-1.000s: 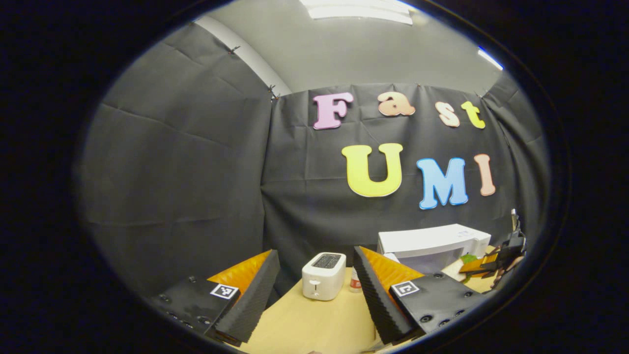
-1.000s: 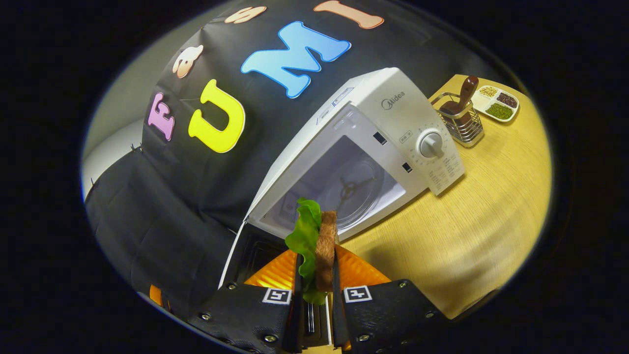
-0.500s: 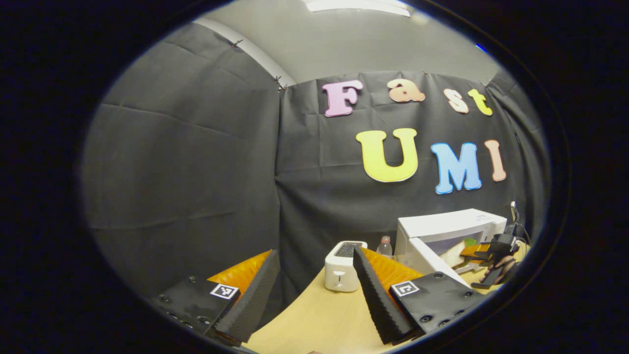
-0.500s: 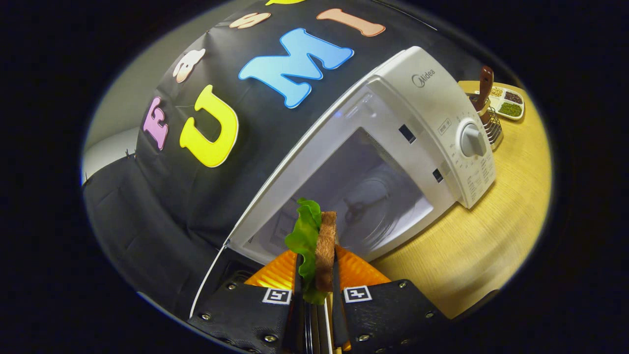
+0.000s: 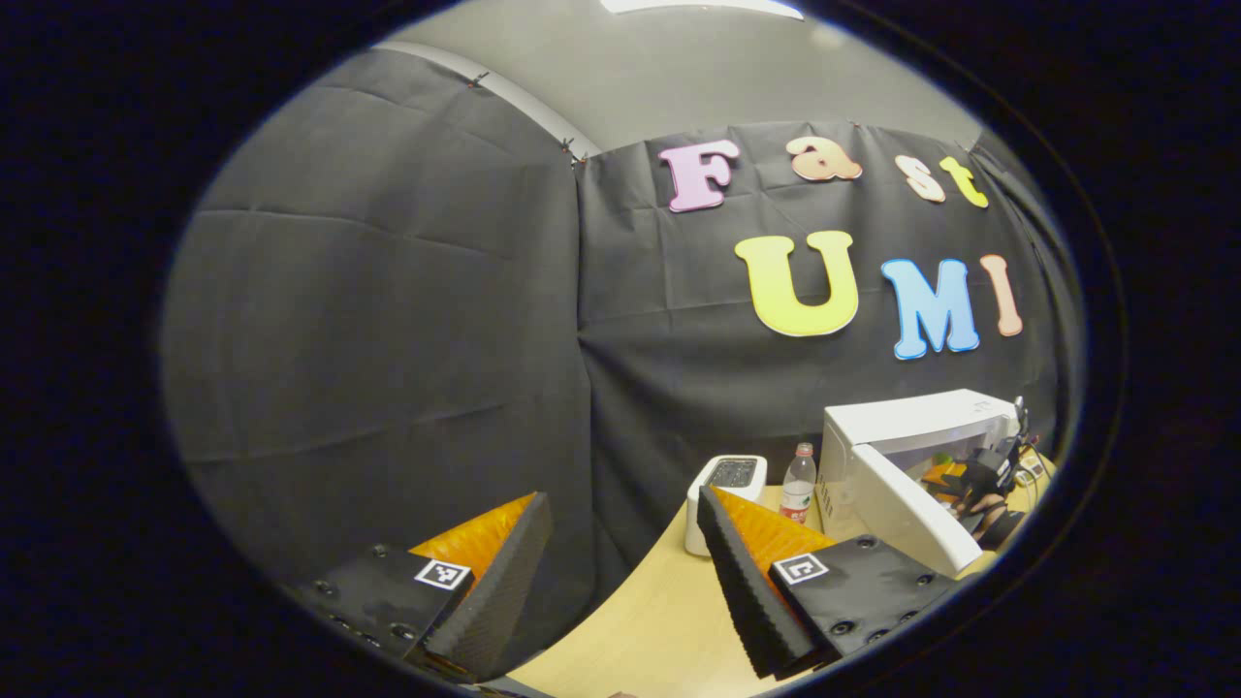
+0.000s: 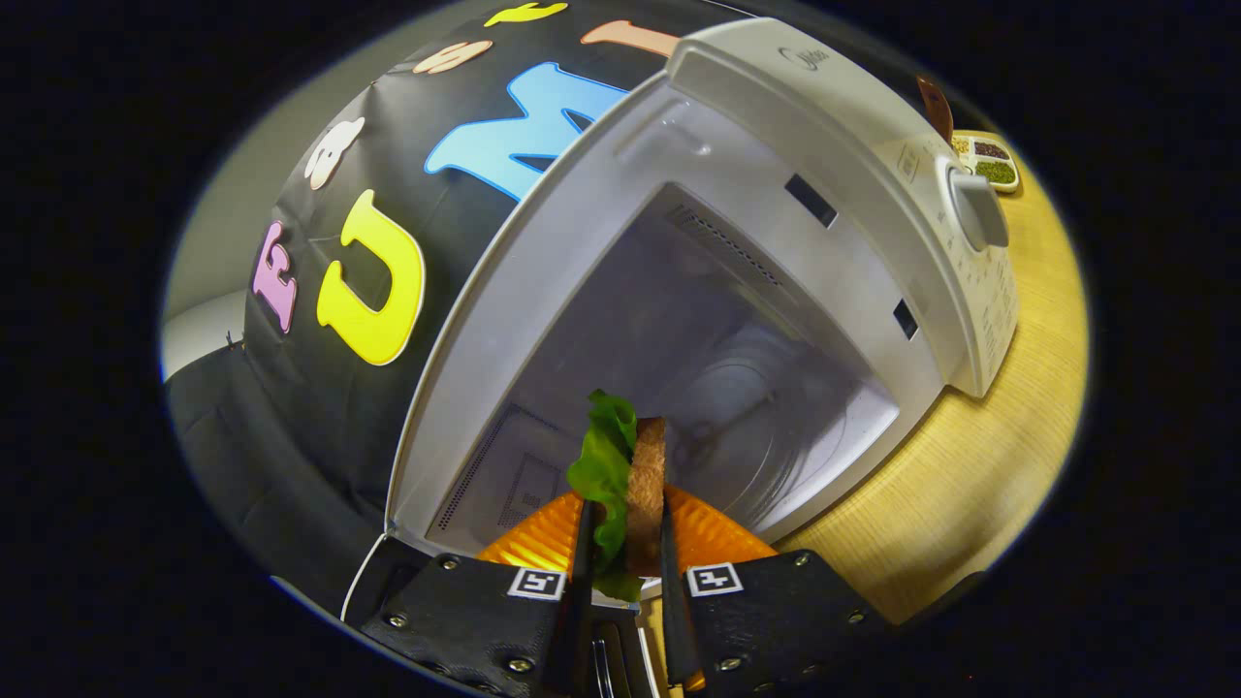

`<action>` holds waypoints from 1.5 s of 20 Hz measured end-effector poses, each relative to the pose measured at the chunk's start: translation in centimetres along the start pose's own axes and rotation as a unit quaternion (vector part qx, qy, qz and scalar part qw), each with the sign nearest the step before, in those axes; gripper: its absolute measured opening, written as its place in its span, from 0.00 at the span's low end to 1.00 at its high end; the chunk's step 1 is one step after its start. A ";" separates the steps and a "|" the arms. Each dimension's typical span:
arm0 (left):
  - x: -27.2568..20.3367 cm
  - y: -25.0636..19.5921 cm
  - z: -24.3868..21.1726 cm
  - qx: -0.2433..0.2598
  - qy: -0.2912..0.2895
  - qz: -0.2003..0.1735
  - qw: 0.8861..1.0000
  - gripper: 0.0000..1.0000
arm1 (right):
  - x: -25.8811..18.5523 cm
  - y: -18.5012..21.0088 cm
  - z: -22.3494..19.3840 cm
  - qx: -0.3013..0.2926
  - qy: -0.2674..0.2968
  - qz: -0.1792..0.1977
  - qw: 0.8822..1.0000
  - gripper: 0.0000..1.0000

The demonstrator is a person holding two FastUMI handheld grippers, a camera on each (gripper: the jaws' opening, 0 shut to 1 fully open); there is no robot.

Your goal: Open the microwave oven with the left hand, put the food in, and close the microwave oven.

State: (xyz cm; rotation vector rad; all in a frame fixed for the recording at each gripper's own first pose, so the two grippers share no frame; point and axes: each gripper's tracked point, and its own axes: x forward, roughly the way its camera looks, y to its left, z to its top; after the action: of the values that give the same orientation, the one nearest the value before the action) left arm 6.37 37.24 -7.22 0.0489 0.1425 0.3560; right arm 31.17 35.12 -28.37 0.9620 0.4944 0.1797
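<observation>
Closer now, right tool (image 6: pixel 625 543) pinching leafy sandwich (image 6: pixel 630 485), boxy microwave (image 6: pixel 776 242) agape

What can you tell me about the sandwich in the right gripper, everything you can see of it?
The sandwich looks like a slice of brown bread with a ruffled green lettuce leaf lying against its left face. It stands on edge, upright, pinched between the two fingers of the right gripper, which press on both sides. Its top end pokes past the fingertips, right at the mouth of the open white microwave, above the cavity floor, touching nothing else.
</observation>
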 end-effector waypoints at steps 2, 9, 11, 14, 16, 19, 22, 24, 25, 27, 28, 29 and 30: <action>0.0 -0.5 0.0 0.001 0.001 -0.001 1.000 0.96 | 0.7 -0.8 0.7 -0.017 -0.013 -0.022 1.000 0.36; 0.0 -1.5 -0.2 0.000 -0.003 -0.009 1.000 0.97 | -0.1 -4.8 3.7 -0.118 -0.042 -0.123 0.984 0.96; 0.0 -1.9 -0.7 0.000 -0.002 -0.012 1.000 0.98 | -0.8 -5.2 4.5 -0.145 -0.047 -0.134 0.979 0.97; 0.0 -2.9 -1.5 -0.001 0.002 -0.019 1.000 0.98 | -2.4 -5.5 5.1 -0.187 -0.047 -0.142 0.971 0.97; 0.0 -4.0 -2.4 -0.005 0.006 -0.026 1.000 0.98 | -4.0 -4.9 5.5 -0.218 -0.049 -0.132 0.966 0.97; -0.2 -5.8 -4.1 -0.007 0.014 -0.039 0.999 0.98 | -6.7 -4.4 5.9 -0.262 -0.044 -0.119 0.957 0.98; -0.5 -7.4 -5.6 -0.011 0.022 -0.050 0.998 0.98 | -9.9 -3.1 6.9 -0.304 -0.051 -0.099 0.946 0.98; -1.0 -8.5 -6.9 -0.016 0.033 -0.054 0.998 0.98 | -12.0 -2.4 8.0 -0.324 -0.055 -0.082 0.941 0.98; -1.2 -9.1 -7.8 -0.020 0.040 -0.058 0.997 0.98 | -13.1 -2.1 8.9 -0.330 -0.059 -0.077 0.939 0.98; -2.0 -10.0 -8.9 -0.026 0.050 -0.064 0.996 0.98 | -15.4 -1.7 10.4 -0.334 -0.069 -0.067 0.937 0.98; -2.3 -10.4 -9.3 -0.027 0.052 -0.067 0.996 0.98 | -16.5 -1.5 11.1 -0.336 -0.074 -0.063 0.937 0.98; -2.5 -11.0 -9.8 -0.025 0.056 -0.070 0.996 0.99 | -17.6 -1.1 12.3 -0.338 -0.075 -0.057 0.936 0.98; -2.8 -11.4 -10.3 -0.020 0.062 -0.073 0.995 0.98 | -18.6 -0.8 12.6 -0.340 -0.073 -0.051 0.936 0.98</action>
State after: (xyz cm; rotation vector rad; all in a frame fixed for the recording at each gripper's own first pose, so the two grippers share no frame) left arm 6.17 25.85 -17.89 -0.0242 0.2608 0.2149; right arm 20.86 18.58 -17.04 0.2674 0.3070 0.1681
